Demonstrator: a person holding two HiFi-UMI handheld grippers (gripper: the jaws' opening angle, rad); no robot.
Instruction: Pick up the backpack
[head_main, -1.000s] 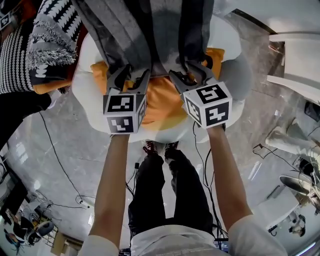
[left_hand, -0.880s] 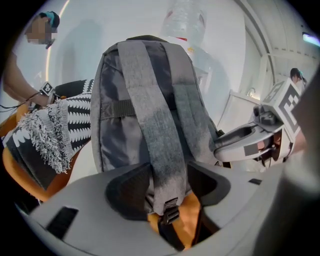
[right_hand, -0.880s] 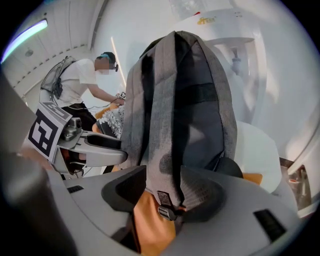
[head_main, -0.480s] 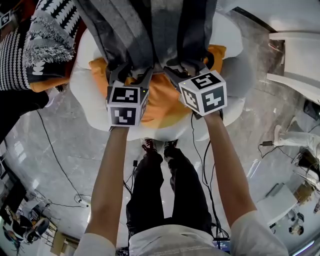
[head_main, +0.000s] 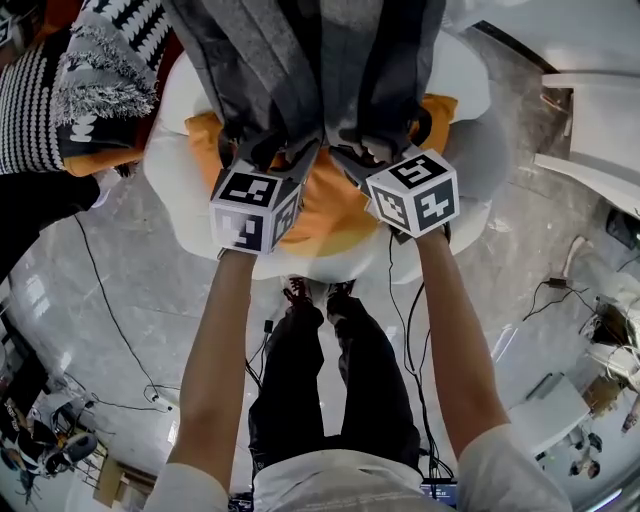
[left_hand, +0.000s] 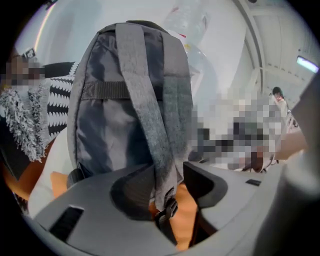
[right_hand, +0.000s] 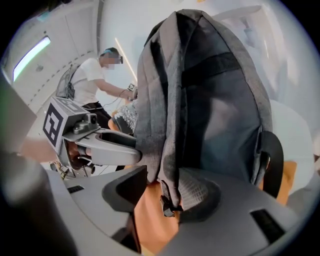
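A grey backpack (head_main: 300, 60) stands upright on an orange cushion (head_main: 320, 205), its straps facing me. My left gripper (head_main: 268, 160) reaches the lower end of one shoulder strap (left_hand: 150, 115). Its jaws have just been closing; the strap hangs between them against the left pad, with a gap at the right pad, as the left gripper (left_hand: 167, 182) view shows. My right gripper (head_main: 375, 150) is open around the other strap (right_hand: 160, 125), which rests on the right pad while the left jaw stands apart in the right gripper (right_hand: 162, 190) view.
The cushion lies on a white round chair (head_main: 165, 190). A black-and-white fringed pillow (head_main: 100, 70) sits to the left of the backpack. Cables (head_main: 110, 320) run across the shiny floor. A person in a white shirt (right_hand: 90, 80) stands in the background.
Both grippers have moved in toward the backpack's bottom edge and tipped further down, so each strap end now sits between the jaws. The backpack has not moved.
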